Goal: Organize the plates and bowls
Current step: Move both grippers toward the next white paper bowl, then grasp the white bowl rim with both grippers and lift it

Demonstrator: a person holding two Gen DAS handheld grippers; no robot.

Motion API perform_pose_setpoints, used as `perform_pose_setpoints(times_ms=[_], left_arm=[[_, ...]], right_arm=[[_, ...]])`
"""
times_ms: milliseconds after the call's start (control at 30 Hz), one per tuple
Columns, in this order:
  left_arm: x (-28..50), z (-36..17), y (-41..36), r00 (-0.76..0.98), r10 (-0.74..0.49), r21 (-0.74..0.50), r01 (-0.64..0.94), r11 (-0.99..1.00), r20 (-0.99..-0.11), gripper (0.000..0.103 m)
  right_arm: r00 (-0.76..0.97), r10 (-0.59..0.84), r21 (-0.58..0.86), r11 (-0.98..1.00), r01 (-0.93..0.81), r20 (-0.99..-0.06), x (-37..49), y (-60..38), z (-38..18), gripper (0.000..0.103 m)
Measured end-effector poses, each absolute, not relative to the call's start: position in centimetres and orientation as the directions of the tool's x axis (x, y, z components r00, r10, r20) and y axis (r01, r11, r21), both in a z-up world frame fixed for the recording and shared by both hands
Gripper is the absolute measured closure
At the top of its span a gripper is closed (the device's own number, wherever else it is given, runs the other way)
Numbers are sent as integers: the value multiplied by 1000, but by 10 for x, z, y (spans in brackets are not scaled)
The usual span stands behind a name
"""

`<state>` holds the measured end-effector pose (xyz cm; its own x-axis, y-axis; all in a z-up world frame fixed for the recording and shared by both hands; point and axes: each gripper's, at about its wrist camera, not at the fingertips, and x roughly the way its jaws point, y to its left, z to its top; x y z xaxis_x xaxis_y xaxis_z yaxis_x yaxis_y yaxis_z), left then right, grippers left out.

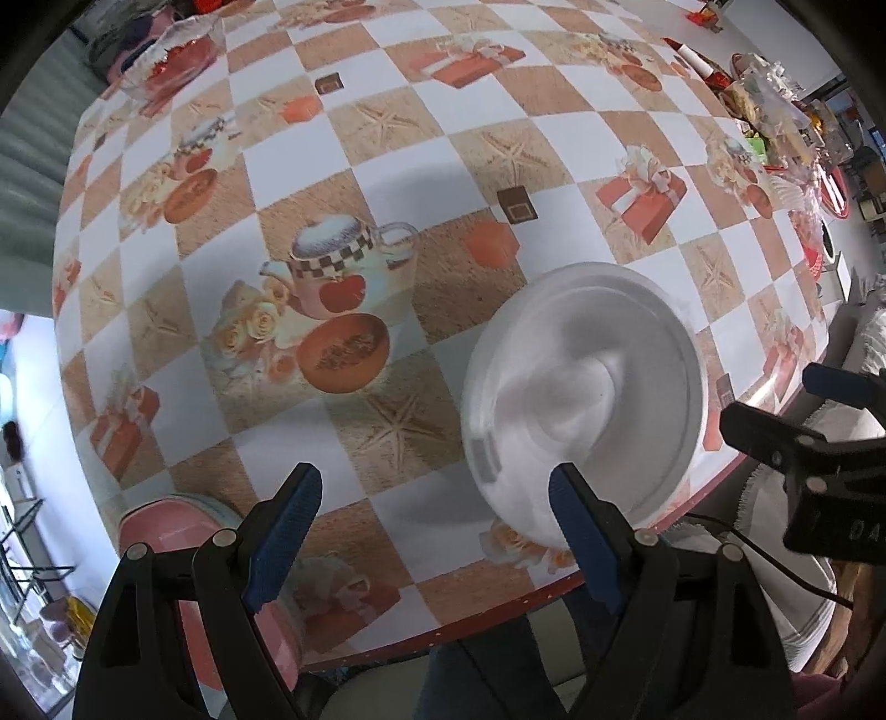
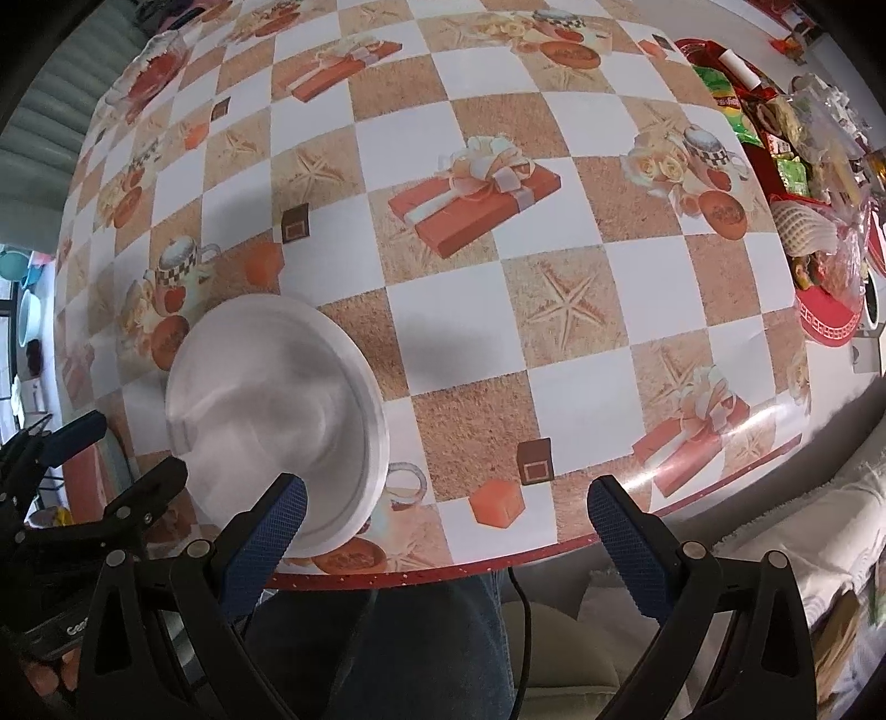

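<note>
Lying between both tools (image 1: pixel 434 534) (image 2: pixel 446 518): white plate (image 1: pixel 581 399), both agape

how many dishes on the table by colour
white plate: 1, near the front table edge
pink dish: 1, partly hidden behind the left tool
clear glass bowl: 1, at the far left corner
total: 3 dishes I can make out; clutter at the far right may hide more

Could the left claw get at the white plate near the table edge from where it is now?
Probably yes. The left claw is open and holds nothing, and the white plate lies just ahead of its right finger with bare tablecloth between. The right claw hovers beside it, not over it.
</note>
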<state>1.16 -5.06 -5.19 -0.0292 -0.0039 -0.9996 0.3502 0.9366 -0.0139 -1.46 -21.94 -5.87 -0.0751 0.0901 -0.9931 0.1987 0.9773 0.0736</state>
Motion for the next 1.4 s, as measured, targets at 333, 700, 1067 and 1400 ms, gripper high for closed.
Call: perform_pose_setpoints(times_ms=[333,700,1067,1400], left_arm=[[20,-69,-57,-46,17,1,344,939,-999,16],[22,-91,-62,-57,43,23,309,951,-997,16],[23,-122,-55,-77,59,35,278,960,-995,16],[23,-141,-64,-74,65,42,288,957,-995,1]], right_arm=[[-116,121,94,972,214,-986,1,-219,-79,1],[-169,141,101,969,224,-976,19,-217,-104,1],[-209,144,100,973,207,-967,27,-217,-135,1],[-235,160,113,973,201,-959,31,-211,-150,1]])
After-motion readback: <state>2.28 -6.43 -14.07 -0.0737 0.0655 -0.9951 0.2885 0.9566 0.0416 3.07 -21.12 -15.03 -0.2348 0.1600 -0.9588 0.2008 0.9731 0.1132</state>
